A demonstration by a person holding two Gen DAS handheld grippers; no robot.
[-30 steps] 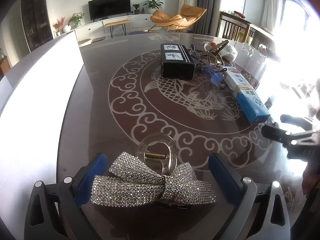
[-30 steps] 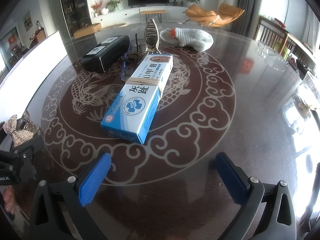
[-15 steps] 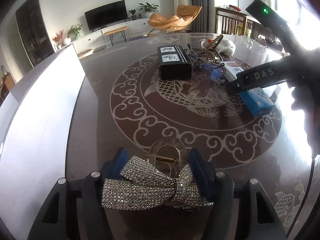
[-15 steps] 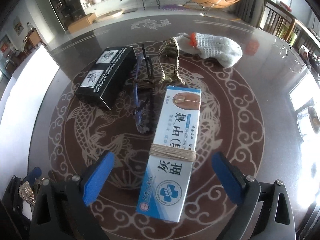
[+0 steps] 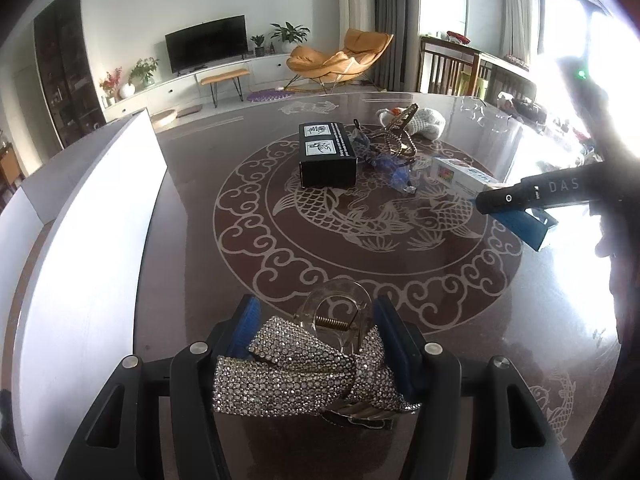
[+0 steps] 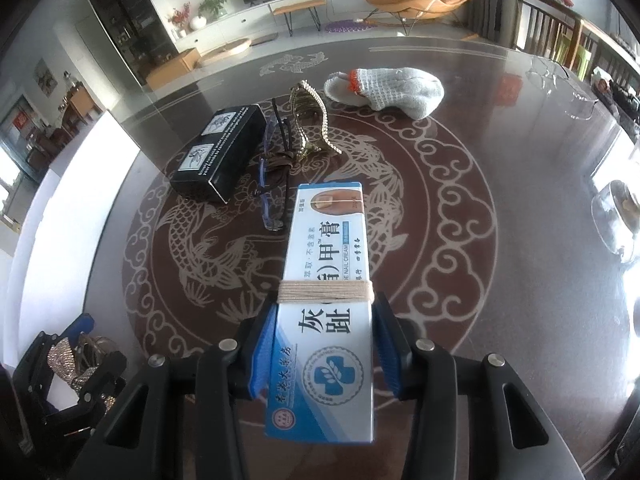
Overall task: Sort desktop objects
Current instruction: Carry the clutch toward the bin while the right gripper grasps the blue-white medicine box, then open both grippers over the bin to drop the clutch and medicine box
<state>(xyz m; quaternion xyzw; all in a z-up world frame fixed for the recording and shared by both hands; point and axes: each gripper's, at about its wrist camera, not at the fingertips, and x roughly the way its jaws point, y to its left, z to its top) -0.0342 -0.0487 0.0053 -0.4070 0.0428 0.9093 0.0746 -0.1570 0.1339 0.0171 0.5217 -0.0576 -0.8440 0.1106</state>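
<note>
My left gripper (image 5: 316, 322) is shut on a rhinestone bow hair clip (image 5: 304, 368) with a clear claw (image 5: 336, 316), at the near left of the table. It also shows in the right wrist view (image 6: 68, 356). My right gripper (image 6: 324, 344) is shut on a blue and white nail cream box (image 6: 328, 296) bound with tan thread. The box also shows in the left wrist view (image 5: 464, 176), partly behind the right gripper's body (image 5: 536, 194).
On the dark patterned round table (image 6: 460, 208) lie a black box (image 6: 220, 152), blue-framed glasses (image 6: 272, 184), a gold hair clip (image 6: 312, 120) and a white knit glove (image 6: 388, 88). A white panel (image 5: 80, 248) stands along the left edge. Glassware (image 6: 616, 216) sits at the right.
My left gripper has closed on the bow hair clip. My right gripper has moved in over the nail cream box and closed on it.
</note>
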